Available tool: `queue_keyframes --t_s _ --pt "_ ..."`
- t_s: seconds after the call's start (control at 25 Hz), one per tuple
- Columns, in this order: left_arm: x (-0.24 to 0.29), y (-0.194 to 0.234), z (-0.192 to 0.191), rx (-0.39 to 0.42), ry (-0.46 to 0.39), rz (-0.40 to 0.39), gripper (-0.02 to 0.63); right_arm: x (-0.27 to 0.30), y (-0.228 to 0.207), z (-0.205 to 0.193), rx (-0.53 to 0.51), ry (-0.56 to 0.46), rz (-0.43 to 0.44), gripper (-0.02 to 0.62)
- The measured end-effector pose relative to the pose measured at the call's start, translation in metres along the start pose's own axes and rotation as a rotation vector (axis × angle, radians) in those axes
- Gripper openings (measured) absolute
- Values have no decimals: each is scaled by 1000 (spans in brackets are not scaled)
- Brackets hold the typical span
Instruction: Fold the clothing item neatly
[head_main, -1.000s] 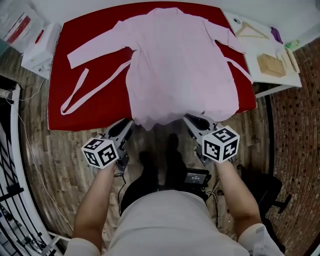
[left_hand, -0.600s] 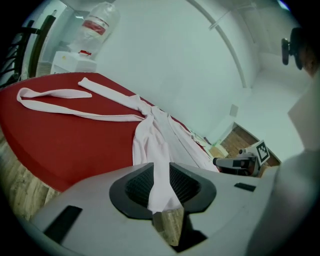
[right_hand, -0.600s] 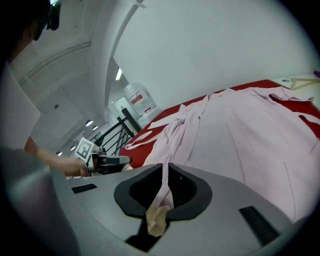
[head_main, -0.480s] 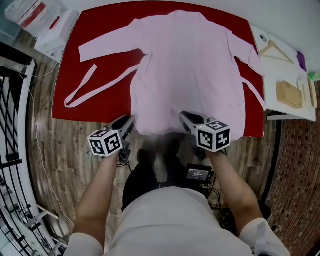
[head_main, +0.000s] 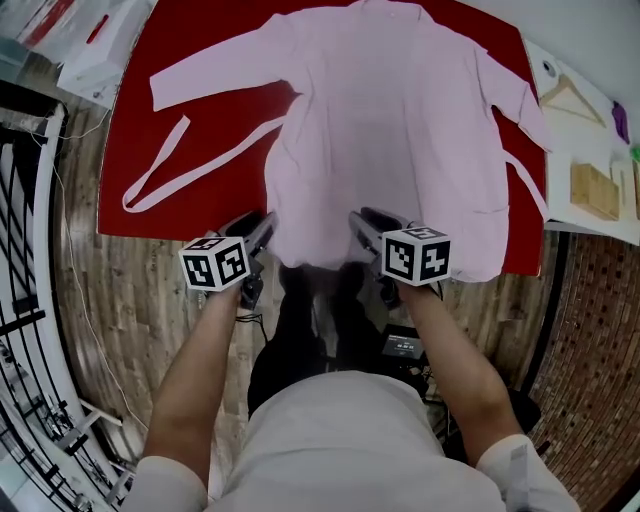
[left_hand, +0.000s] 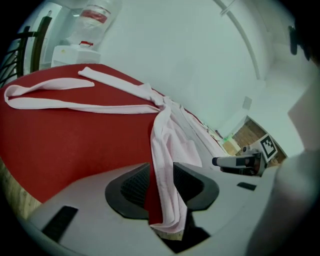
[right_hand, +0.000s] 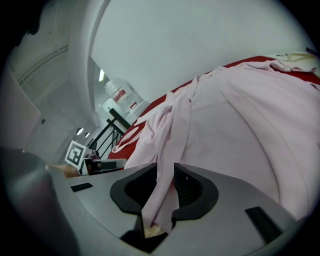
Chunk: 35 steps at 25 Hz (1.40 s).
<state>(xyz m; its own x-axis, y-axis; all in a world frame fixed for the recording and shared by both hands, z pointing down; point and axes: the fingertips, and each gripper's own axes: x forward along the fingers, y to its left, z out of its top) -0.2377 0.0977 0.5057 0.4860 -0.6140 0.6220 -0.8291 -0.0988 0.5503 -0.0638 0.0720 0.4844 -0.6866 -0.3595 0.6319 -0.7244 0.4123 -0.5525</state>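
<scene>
At the near edge of the counter, the left gripper (left_hand: 161, 171) and the right gripper (right_hand: 166, 171) each have the hem of the pink robe (head_main: 400, 130) between the fingers. Only the gripper views show this. Both pairs of fingers have just been opening and are now released, with the cloth hanging loose between them. Farther away, the head view shows the robe spread flat on the red counter (head_main: 220, 128), and its belt (head_main: 132, 202) lies to the left.

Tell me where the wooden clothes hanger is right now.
In the head view, the wooden hanger lies at the far right on the white table, beside the red cloth and beyond the wooden block.
</scene>
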Motion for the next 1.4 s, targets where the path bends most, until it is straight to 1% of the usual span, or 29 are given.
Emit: queue_keyframes --t_s 0.2,0.4,0.44,0.48,0.52,0.6,0.8,0.96,1.2,1.32,1.4 --pt "6 2 -1 0 63 -3 123 10 -3 -16 75 41 -64 84" --pt "14 0 -3 36 154 -3 116 17 -4 -26 103 69 -87 83" --pt "15 1 -4 37 173 0 86 17 -6 -26 104 69 -91 81" --pt "16 2 -5 34 188 -2 29 15 -7 -25 103 65 -92 79" --pt "16 2 -6 29 194 -9 18 12 -7 -24 101 58 -90 58" --pt "13 2 -5 16 182 -22 15 6 -6 -20 97 39 -77 29" --pt "3 6 -1 -25 132 -38 14 -11 -10 -11 123 -21 -54 21" --pt "0 12 -2 -46 129 -36 14 -25 -22 -4 148 -63 -68 20" --pt "-4 9 -1 -53 124 -49 14 -50 -31 1 150 -84 -75 20" --pt "-7 8 -1 -53 126 -57 14 -65 -36 10 161 -113 -82 20" --pt "-8 8 -2 -52 131 -56 14 -78 -42 16 169 -136 -101 17"
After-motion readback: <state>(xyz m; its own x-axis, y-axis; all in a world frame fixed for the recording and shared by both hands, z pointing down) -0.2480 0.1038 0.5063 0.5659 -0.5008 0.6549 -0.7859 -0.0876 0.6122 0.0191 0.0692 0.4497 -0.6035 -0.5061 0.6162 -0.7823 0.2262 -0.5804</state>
